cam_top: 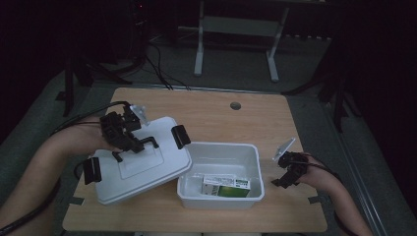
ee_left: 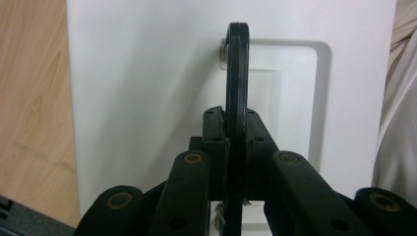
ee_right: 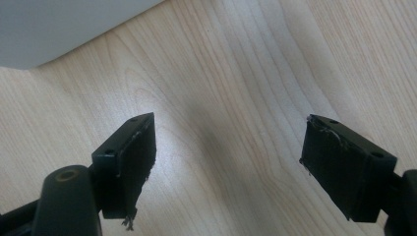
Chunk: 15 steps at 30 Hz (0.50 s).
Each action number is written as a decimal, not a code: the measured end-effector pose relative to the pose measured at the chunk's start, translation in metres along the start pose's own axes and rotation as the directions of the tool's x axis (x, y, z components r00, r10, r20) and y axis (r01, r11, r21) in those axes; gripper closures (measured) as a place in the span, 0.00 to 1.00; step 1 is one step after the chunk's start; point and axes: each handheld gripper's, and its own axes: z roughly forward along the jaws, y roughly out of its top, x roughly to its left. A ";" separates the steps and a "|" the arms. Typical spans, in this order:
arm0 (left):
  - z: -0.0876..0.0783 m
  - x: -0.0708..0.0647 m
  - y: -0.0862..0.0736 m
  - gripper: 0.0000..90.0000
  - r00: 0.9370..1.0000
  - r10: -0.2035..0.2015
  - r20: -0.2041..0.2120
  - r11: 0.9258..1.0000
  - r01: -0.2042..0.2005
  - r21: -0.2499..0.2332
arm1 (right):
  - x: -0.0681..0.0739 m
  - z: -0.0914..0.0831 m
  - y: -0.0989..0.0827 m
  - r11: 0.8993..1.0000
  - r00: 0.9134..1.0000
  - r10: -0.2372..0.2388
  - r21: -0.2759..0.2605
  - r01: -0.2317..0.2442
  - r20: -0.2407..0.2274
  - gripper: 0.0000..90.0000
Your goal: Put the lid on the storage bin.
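My left gripper (cam_top: 129,142) is shut on the black handle (cam_top: 140,145) of a white lid (cam_top: 142,172). The lid hangs tilted above the table, its right edge over the left rim of the white box (cam_top: 223,150). Black latches (cam_top: 180,136) sit at both ends of the lid. In the left gripper view the handle (ee_left: 236,73) runs upright between the closed jaws of my left gripper (ee_left: 235,125), with the lid (ee_left: 147,98) behind it. A green and white carton (cam_top: 226,187) lies inside the box. My right gripper (cam_top: 281,177) stands open just right of the box, over bare wood (ee_right: 236,59), nothing between its jaws (ee_right: 228,147).
The wooden table (cam_top: 206,115) has a round cable hole (cam_top: 235,105) near its far edge. A corner of the white box (ee_right: 59,24) shows at the top left of the right gripper view. A metal stand (cam_top: 236,29) and cables stand on the floor behind.
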 end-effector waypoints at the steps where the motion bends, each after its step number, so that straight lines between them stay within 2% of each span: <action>1: 0.000 -0.002 0.004 0.93 1.000 0.008 0.001 1.000 -0.008 0.000 | 0.000 0.000 0.000 1.000 1.000 -0.001 0.000 0.001 0.001 0.23; 7: -0.002 -0.013 0.030 0.93 0.998 0.068 -0.014 0.998 -0.068 -0.015 | 0.001 0.000 0.000 1.000 1.000 0.005 -0.002 -0.005 0.003 0.23; 15: 0.005 -0.027 0.067 0.93 0.988 0.155 0.009 0.988 -0.155 -0.012 | 0.002 -0.001 0.001 1.000 1.000 -0.009 -0.007 0.009 0.002 0.23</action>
